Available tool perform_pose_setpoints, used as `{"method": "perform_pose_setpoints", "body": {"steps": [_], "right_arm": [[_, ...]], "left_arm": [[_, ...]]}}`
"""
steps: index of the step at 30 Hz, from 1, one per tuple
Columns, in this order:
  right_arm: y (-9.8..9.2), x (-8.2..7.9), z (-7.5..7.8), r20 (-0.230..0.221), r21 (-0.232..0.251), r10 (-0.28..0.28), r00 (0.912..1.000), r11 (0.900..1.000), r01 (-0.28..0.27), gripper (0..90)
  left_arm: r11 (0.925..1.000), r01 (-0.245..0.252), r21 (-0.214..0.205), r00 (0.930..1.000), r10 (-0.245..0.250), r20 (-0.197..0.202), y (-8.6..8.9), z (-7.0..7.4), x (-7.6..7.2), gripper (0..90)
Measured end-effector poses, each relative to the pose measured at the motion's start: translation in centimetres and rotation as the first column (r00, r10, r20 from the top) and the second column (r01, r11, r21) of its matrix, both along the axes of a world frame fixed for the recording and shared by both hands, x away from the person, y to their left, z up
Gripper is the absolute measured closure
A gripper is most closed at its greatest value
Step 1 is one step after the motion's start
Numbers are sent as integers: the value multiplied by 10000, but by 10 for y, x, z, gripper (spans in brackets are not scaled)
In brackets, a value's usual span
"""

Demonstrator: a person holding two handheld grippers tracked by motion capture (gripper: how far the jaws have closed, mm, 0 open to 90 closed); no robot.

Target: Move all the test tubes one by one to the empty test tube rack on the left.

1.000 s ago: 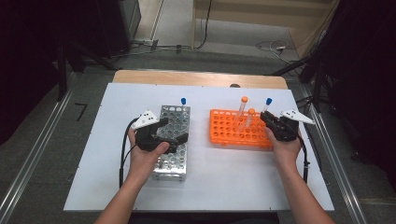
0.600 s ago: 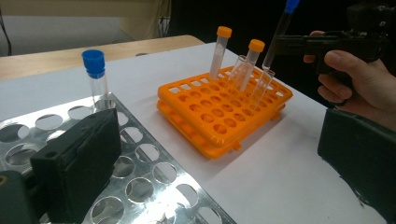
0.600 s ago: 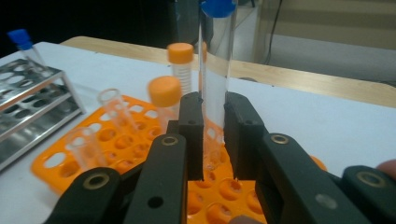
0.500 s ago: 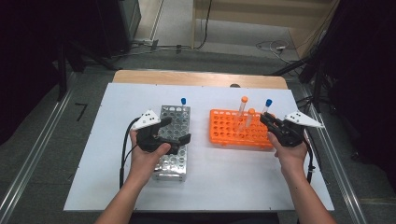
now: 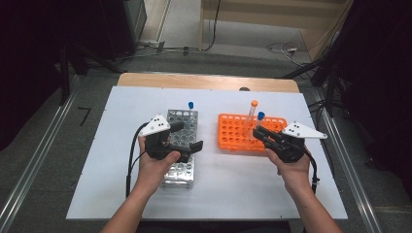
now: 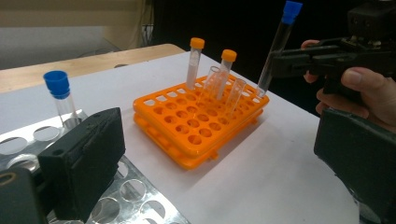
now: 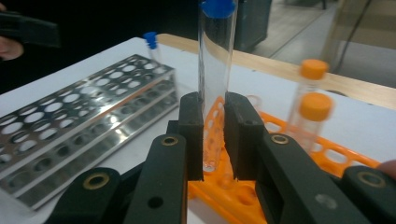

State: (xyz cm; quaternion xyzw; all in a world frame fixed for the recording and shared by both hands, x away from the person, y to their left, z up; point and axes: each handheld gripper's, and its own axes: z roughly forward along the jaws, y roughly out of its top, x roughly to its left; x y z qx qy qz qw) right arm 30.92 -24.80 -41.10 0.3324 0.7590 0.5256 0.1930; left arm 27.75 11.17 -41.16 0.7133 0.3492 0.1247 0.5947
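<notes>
Probably a lab: test-tube racks (image 5: 180,145) on a white table (image 5: 121,194), cables (image 5: 277,47) across the floor behind.

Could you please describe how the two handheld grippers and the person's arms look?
Both the left gripper and the right gripper are black, with blocky flat jaws and round brass-coloured pivots. Each carries a pale three-cornered plate on top and trails a black cable. The forearms are bare, with no sleeves or gloves.
</notes>
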Motion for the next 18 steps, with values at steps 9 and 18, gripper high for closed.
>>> {"method": "perform_pose_setpoints", "body": {"steps": [9,18], "right_arm": [[31,-12,-6,-214,-34,1267,9917,9919,-1268,758],[54,-22,-10,-329,-159,2056,9781,9784,-2062,758]], "left_arm": [[9980,559,-295,9984,-557,78,-7,3,-3,78],[9940,1069,-225,9942,-1065,159,-26,7,-7,284]]}}
